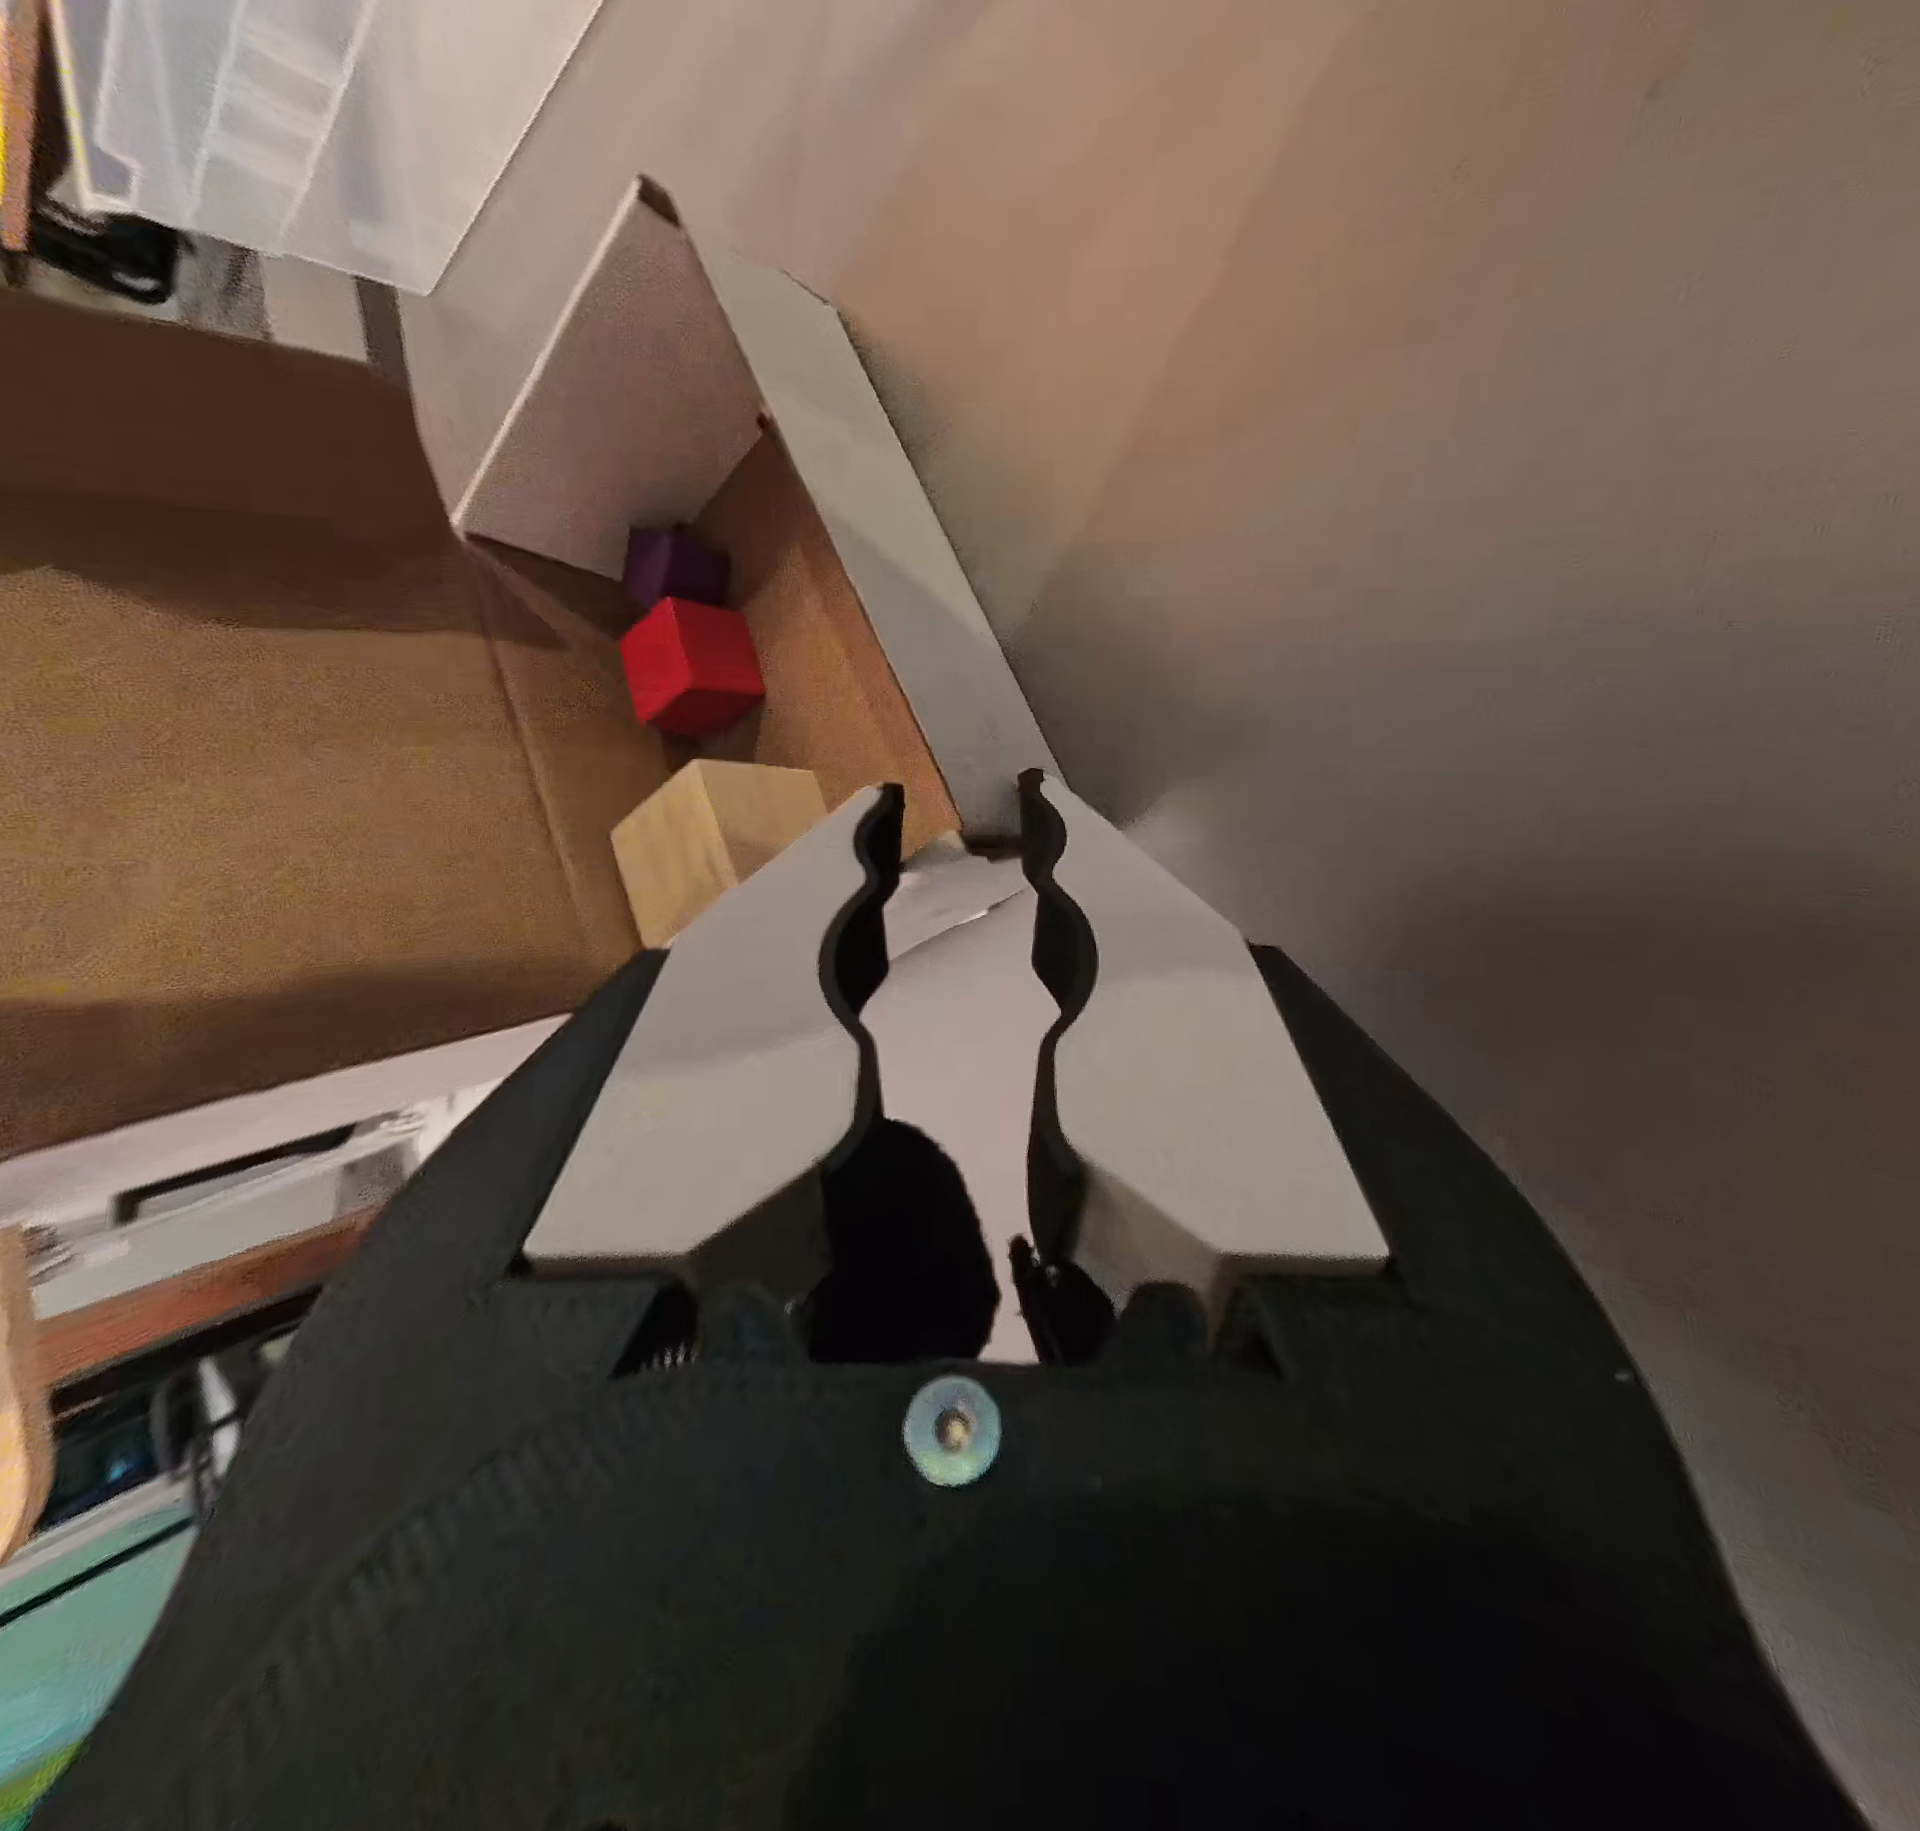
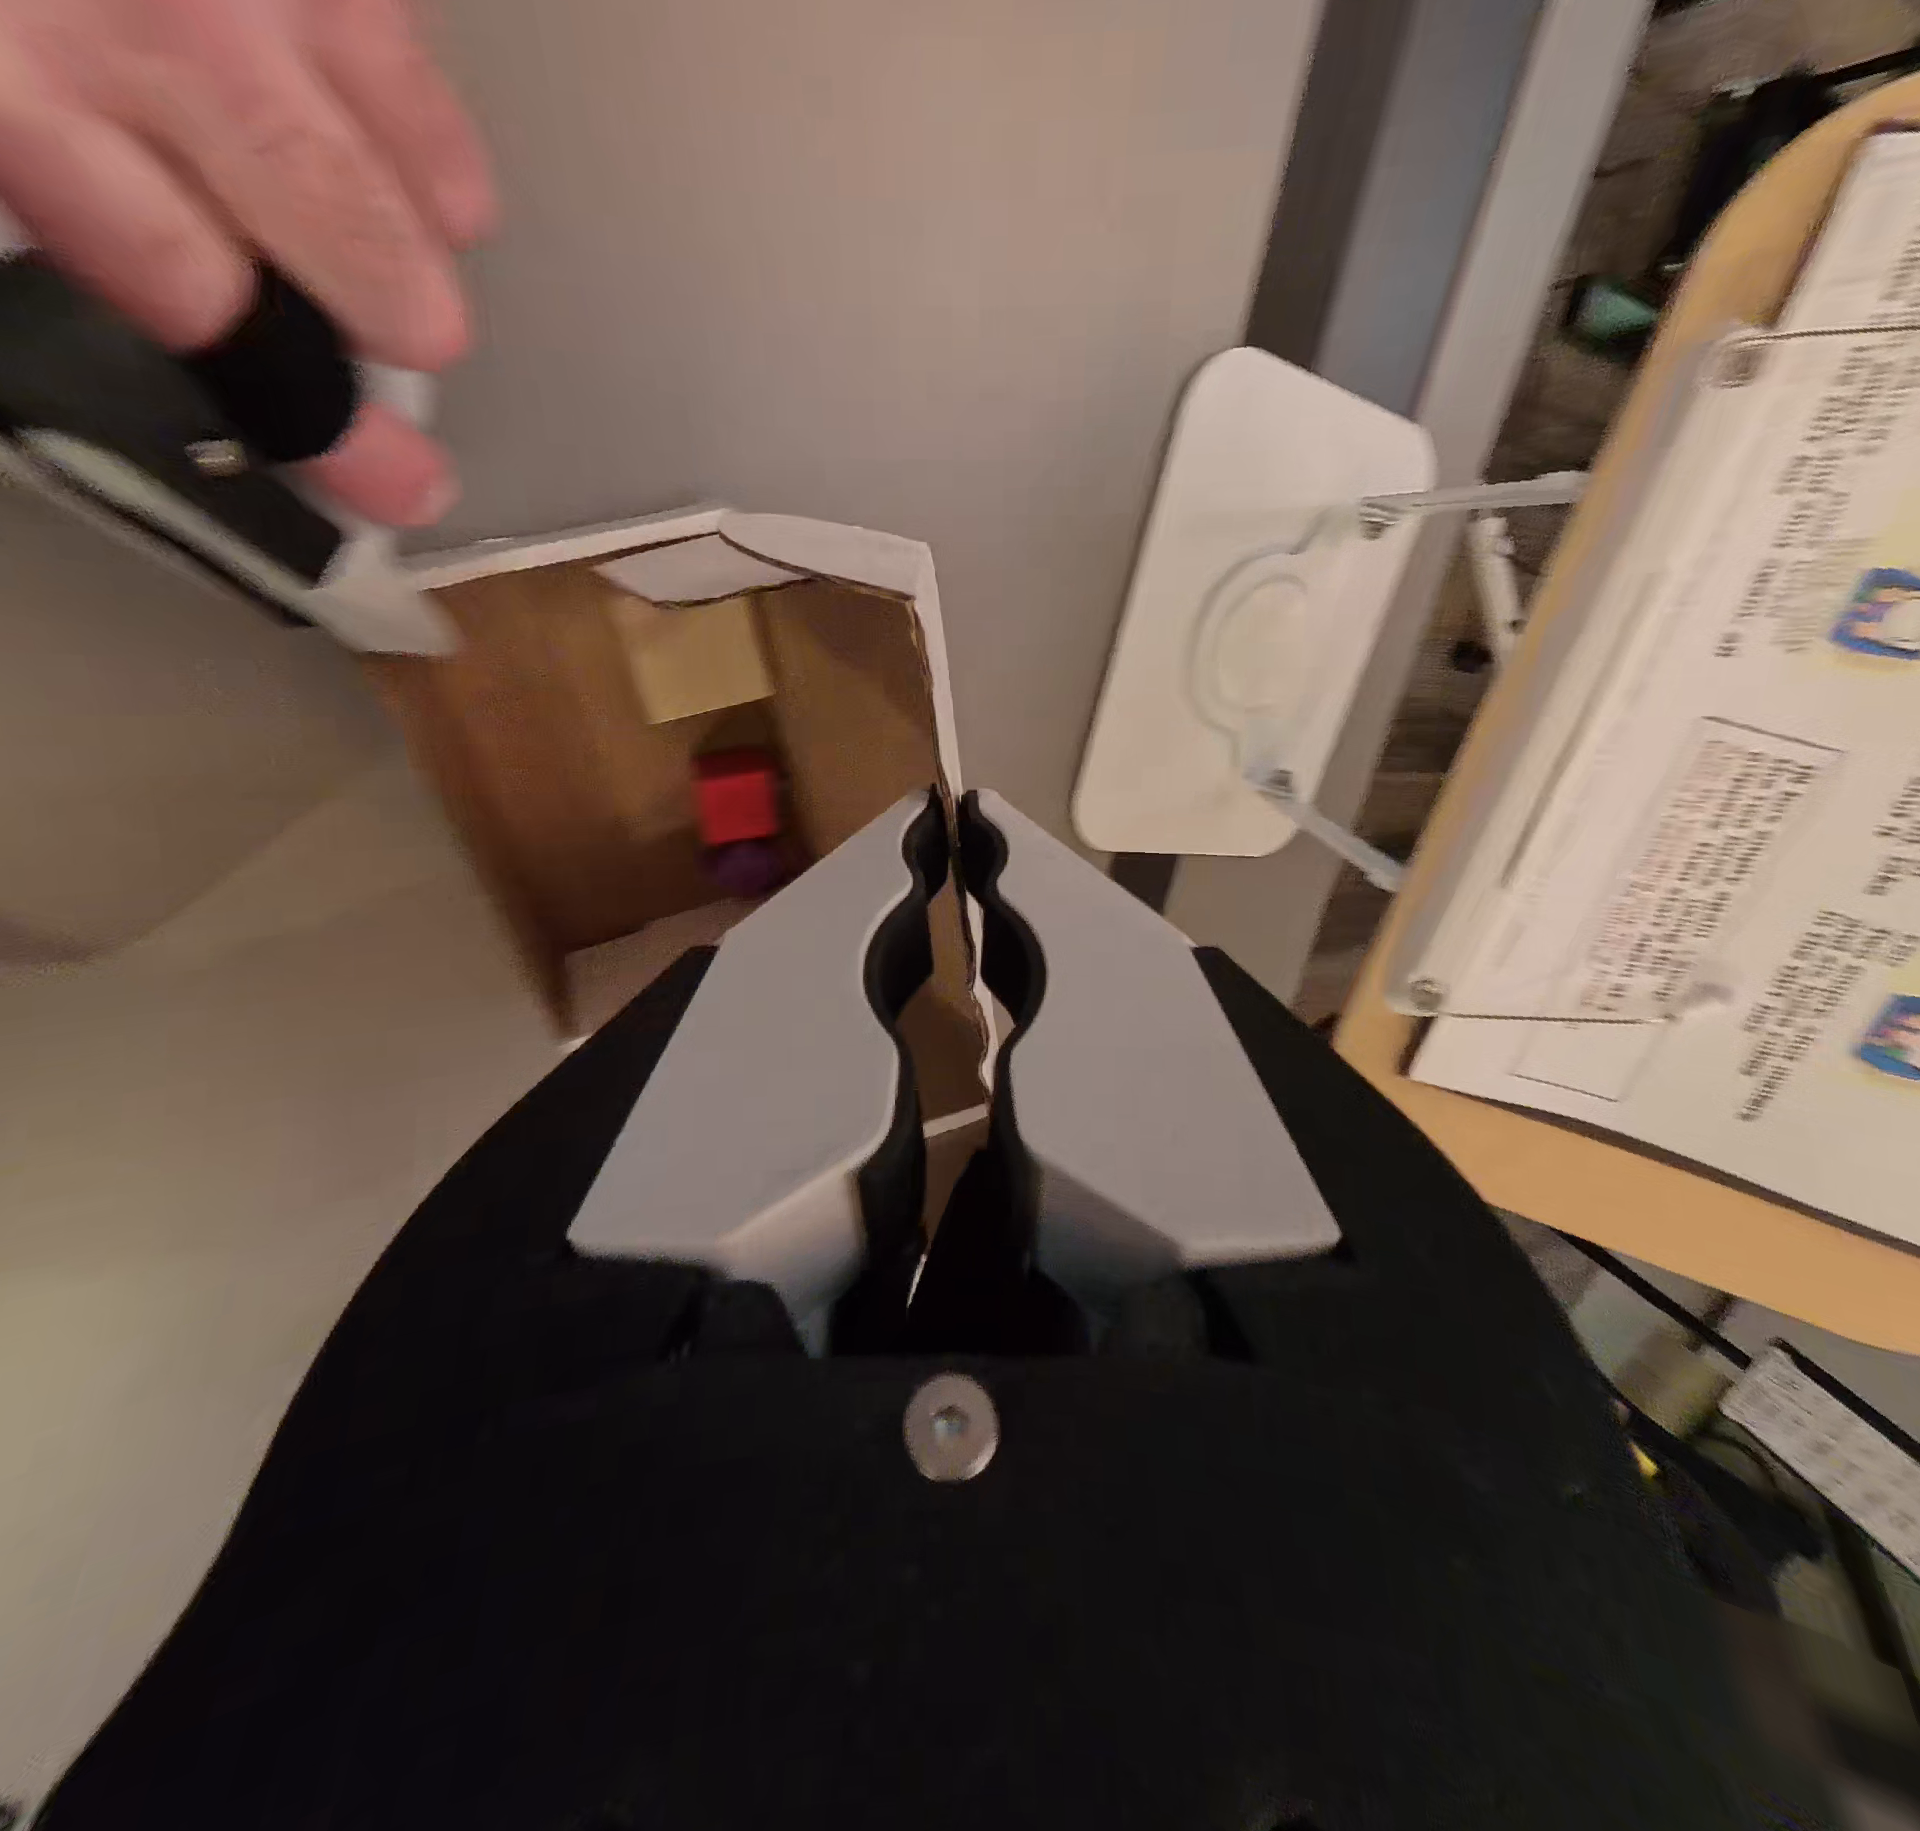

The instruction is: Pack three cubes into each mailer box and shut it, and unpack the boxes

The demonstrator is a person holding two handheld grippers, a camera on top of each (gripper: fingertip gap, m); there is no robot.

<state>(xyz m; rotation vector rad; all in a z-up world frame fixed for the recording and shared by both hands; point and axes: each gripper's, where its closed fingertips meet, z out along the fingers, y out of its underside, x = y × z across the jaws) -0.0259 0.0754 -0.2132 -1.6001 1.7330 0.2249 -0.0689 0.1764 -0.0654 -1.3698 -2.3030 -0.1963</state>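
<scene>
A white mailer box (image 1: 883,534) with a brown inside stands open, its lid (image 1: 260,794) folded back. Inside lie a purple cube (image 1: 675,563), a red cube (image 1: 691,664) and a plain wooden cube (image 1: 717,841) in a row along one wall. My left gripper (image 1: 961,810) is closed on the box's near corner wall. In the right wrist view my right gripper (image 2: 951,815) is shut on the box's (image 2: 499,742) side wall edge. The wooden cube (image 2: 704,675), red cube (image 2: 736,799) and purple cube (image 2: 743,865) show there too. The left gripper (image 2: 384,597) holds the far corner.
A person's hand (image 2: 208,119) holds the left gripper. A white flat tray (image 2: 1247,586) lies right of the box. A clear stand with a printed sheet (image 2: 1662,742) sits on a wooden table at right. A clear plastic bin (image 1: 229,67) is at upper left.
</scene>
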